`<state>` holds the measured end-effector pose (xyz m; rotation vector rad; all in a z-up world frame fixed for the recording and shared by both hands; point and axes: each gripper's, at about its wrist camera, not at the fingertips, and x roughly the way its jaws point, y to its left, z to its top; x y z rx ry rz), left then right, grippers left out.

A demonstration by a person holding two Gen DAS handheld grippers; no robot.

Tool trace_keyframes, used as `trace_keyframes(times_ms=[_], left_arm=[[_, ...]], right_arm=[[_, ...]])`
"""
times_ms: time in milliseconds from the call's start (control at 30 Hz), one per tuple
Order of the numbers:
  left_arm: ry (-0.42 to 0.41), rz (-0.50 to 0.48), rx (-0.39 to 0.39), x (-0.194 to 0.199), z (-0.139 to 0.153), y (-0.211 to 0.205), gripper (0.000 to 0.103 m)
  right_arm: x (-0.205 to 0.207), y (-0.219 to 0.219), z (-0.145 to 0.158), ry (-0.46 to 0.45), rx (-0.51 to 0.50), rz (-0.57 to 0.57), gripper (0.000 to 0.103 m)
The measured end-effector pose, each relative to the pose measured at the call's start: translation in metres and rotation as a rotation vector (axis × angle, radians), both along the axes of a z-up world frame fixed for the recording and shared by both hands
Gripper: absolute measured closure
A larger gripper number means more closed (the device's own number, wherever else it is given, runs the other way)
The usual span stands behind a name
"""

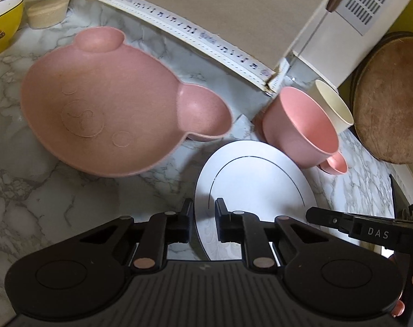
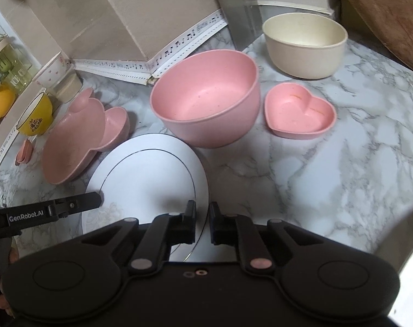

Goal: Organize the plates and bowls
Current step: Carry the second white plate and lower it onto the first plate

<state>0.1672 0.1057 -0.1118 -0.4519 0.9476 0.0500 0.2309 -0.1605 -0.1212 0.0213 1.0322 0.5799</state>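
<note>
Left wrist: left tongs pinch white plate rim, 6 o'clock; right tongs pinch opposite rim; pink bear plate 10 o'clock on bench.

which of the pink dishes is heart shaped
The small pink dish right of the big round pink bowl, in front of the cream bowl. The bear-face plate is the other shaped one; it has ears.

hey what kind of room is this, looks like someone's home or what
Most likely a home kitchen counter. The marble-patterned countertop holds everyday tableware: a pink bowl, a bear-shaped pink plate and a white plate. A round wooden board leans at the edge, and mugs crowd the back corner.
</note>
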Motion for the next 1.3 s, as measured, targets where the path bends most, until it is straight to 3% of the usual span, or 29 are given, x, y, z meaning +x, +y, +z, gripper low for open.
trace_keyframes(times_ms=[700,1300], left_arm=[[-0.033,-0.149,0.0,-0.004,0.027,-0.054,0.087],[-0.062,-0.366,0.014,0.022,0.044,-0.17,0.087]], right_arm=[[-0.043,-0.067,0.033,-0.039,0.022,-0.197,0.094],[-0.069,-0.185,0.05,-0.07,0.031,-0.414,0.094]])
